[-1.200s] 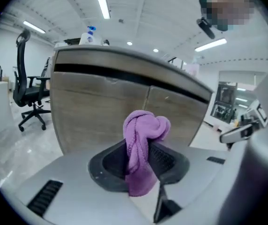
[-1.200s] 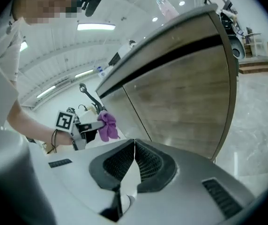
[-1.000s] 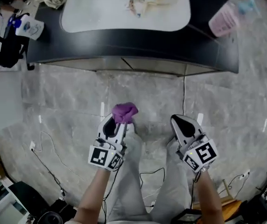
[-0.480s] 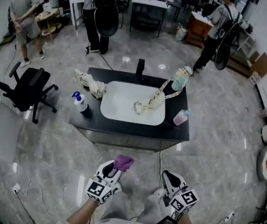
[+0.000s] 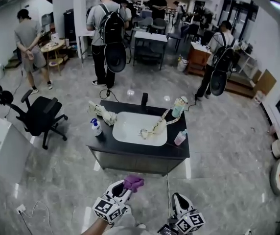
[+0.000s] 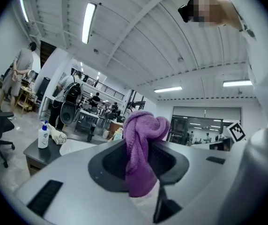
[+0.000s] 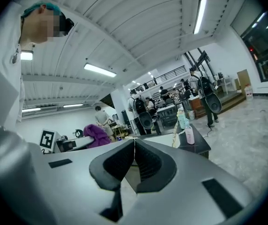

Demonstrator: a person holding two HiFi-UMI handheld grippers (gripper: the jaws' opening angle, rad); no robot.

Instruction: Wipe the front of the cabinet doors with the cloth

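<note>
A purple cloth (image 5: pixel 133 182) is pinched in my left gripper (image 5: pixel 122 190), which is shut on it at the bottom of the head view. The cloth (image 6: pixel 141 149) sticks up between the jaws in the left gripper view. My right gripper (image 5: pixel 177 203) sits beside it at the bottom, jaws pressed together with nothing between them (image 7: pixel 134 161). The cabinet (image 5: pixel 139 160) with dark doors stands ahead under a black counter with a white sink (image 5: pixel 139 129). Both grippers are well short of the cabinet front.
On the counter stand a spray bottle (image 5: pixel 96 128), a beige rag (image 5: pixel 102 112), a pink bottle (image 5: pixel 180 137) and a tall bottle (image 5: pixel 177 107). A black office chair (image 5: pixel 39 116) is at the left. Several people stand behind the cabinet. A cable (image 5: pixel 168 180) runs on the floor.
The head view has swung up from the floor to the whole room, so the cabinet now looks farther off. Both grippers sit lower in view; the left one still holds the cloth.
</note>
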